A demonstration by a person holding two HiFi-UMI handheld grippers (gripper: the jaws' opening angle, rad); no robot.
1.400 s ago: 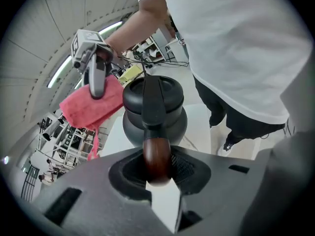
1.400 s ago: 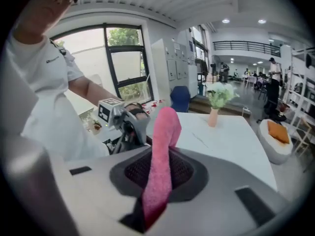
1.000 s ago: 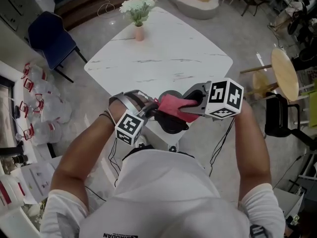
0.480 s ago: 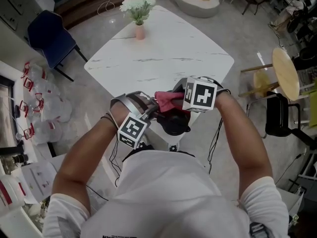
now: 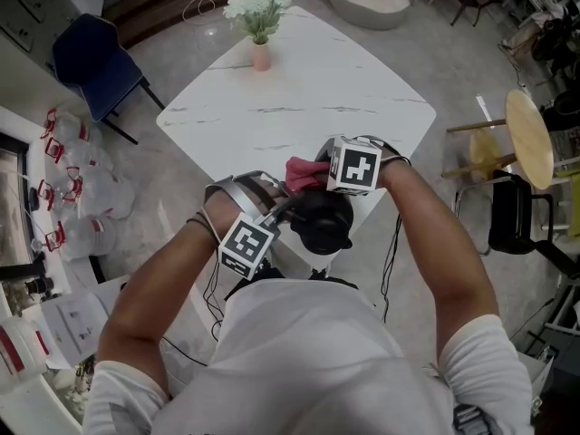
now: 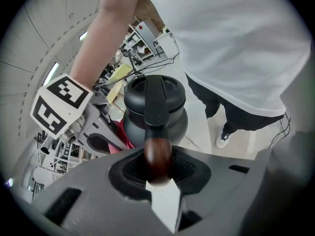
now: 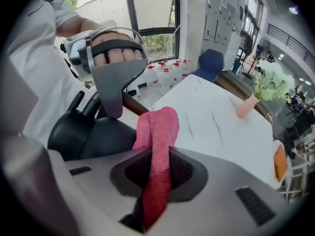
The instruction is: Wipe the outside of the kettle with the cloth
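At the near corner of the worktop (image 5: 317,89): the black kettle (image 5: 319,223) is here, close in front of the person. No view shows whether its base rests on the surface.
Kettle, build: rounded dark body with a lid; a dark handle runs out to a brown wooden end (image 6: 157,159).
Left gripper (image 5: 281,214): jaws clenched on the wooden end of the handle, which sits squarely between the pads in the left gripper view. This gripper comes at the kettle from the worktop's left side.
Right gripper (image 5: 317,175): jaws grasping the pink cloth (image 7: 157,146), with a folded length standing out beyond them.
Cloth, position: on the kettle's far side, away from the person. In the left gripper view a pink strip (image 6: 123,134) lies against the lower body (image 6: 155,107), between it and the right gripper (image 6: 59,104).
Cloth, head view: a pink bunch (image 5: 304,172) shows just beyond the kettle's upper edge, beside the right marker cube.
Right gripper view: the kettle's flank (image 7: 93,134) fills the lower left, the left gripper and hand above it.
Far corner of the worktop: a pink vase (image 5: 260,55) with white flowers (image 5: 258,7), well apart from the kettle.
Worktop surface: white, with thin grey veining.
Floor, left of the worktop: a blue chair (image 5: 95,57) and a cluster of water bottles (image 5: 72,179).
Floor, right of the worktop: a round wooden stool (image 5: 528,139).
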